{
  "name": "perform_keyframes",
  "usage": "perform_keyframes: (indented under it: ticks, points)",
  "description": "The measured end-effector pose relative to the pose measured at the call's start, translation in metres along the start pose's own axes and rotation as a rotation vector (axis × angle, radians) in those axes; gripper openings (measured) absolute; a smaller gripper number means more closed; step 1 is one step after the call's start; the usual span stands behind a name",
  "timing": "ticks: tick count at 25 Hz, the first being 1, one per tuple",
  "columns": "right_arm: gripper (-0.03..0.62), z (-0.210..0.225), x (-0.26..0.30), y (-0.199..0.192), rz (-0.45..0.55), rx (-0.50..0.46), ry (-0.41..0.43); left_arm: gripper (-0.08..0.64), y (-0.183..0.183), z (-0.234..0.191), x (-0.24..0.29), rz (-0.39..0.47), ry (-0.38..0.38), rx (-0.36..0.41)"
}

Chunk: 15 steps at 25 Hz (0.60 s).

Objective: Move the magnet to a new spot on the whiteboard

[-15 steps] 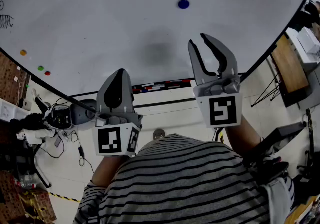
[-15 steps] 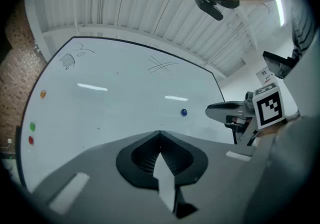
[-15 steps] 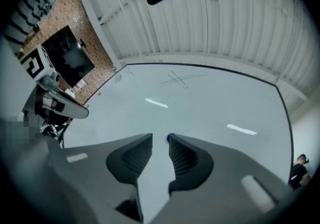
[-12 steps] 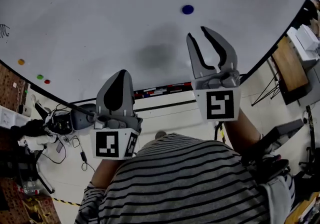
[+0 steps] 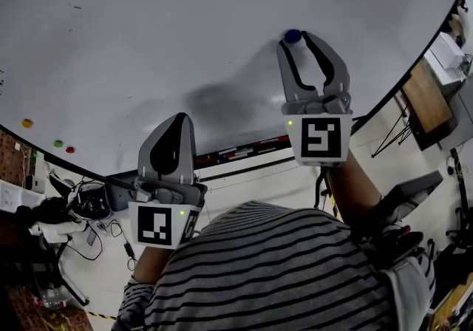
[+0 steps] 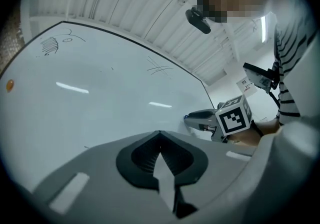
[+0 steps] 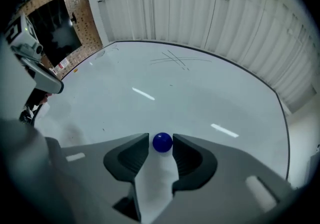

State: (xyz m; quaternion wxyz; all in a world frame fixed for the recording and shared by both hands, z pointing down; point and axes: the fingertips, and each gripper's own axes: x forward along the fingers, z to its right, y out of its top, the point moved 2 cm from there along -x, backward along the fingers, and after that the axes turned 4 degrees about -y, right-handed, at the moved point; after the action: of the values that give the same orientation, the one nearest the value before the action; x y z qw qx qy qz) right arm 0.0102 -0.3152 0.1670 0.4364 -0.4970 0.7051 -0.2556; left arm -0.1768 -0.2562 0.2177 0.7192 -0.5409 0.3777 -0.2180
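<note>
A small blue magnet [image 5: 293, 35] sticks to the whiteboard [image 5: 148, 41], which fills the upper part of the head view. My right gripper [image 5: 295, 40] is open, its two tips reaching either side of the magnet. In the right gripper view the magnet [image 7: 162, 142] sits right between the tips of the right gripper [image 7: 161, 140], with thin gaps on both sides. My left gripper [image 5: 176, 124] is shut and empty, held lower near the board's bottom edge. In the left gripper view the left gripper [image 6: 160, 134] points at bare board, with the right gripper [image 6: 200, 116] to its right.
Orange [image 5: 27, 123], green [image 5: 58, 144] and red [image 5: 70, 150] magnets sit near the board's lower left edge. A marker tray [image 5: 244, 148] runs under the board. A wooden table [image 5: 425, 97] stands at the right; cables and devices [image 5: 81, 204] lie on the floor at left.
The right gripper has moved up the board to the blue magnet, which now lies between its open tips. The left gripper stays shut and sits a little lower.
</note>
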Motion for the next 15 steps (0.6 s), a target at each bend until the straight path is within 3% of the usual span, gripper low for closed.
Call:
perform_keyframes:
  ticks: [4,15]
  points:
    - [0.130,0.0048,0.0029,-0.0052,-0.005,0.061,-0.003,0.017,-0.0039,-0.0013,0.0013,0.001,-0.007,-0.004]
    - [0.124,0.0106,-0.0001,0.0015,0.020,0.113,-0.016,0.017,-0.0025,-0.0002,0.0035,0.001,0.018,-0.006]
